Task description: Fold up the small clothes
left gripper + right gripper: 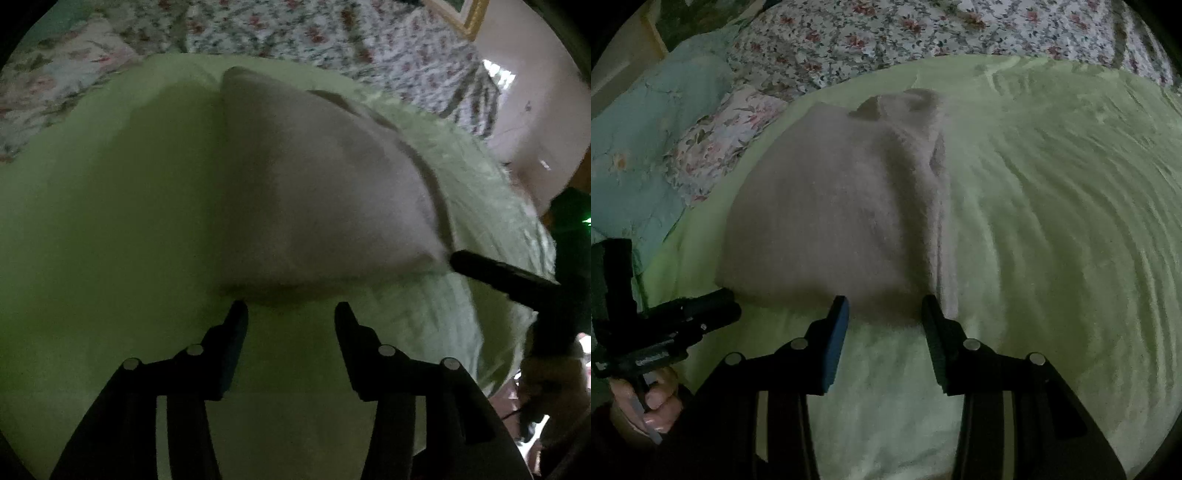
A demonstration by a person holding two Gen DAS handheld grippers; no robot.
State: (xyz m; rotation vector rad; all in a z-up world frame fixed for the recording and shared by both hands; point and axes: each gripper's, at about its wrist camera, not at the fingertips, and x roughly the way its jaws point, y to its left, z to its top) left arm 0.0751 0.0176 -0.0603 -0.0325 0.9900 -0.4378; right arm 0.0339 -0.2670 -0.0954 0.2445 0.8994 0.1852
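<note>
A pale pinkish-white garment (317,184) lies folded on a light green blanket (110,221); it also shows in the right wrist view (834,206), with a collar or sleeve bunched at its far end. My left gripper (291,310) is open and empty, its fingertips just short of the garment's near edge. My right gripper (884,304) is open, its fingertips at the garment's near edge with nothing held between them. The right gripper also shows in the left wrist view (498,273), and the left gripper in the right wrist view (683,317), held by a hand.
A floral quilt (923,26) lies beyond the green blanket (1052,221). A teal quilt (646,147) and a floral pillow (727,136) sit to the left. A pale wall and a gold frame (472,18) are at the far right.
</note>
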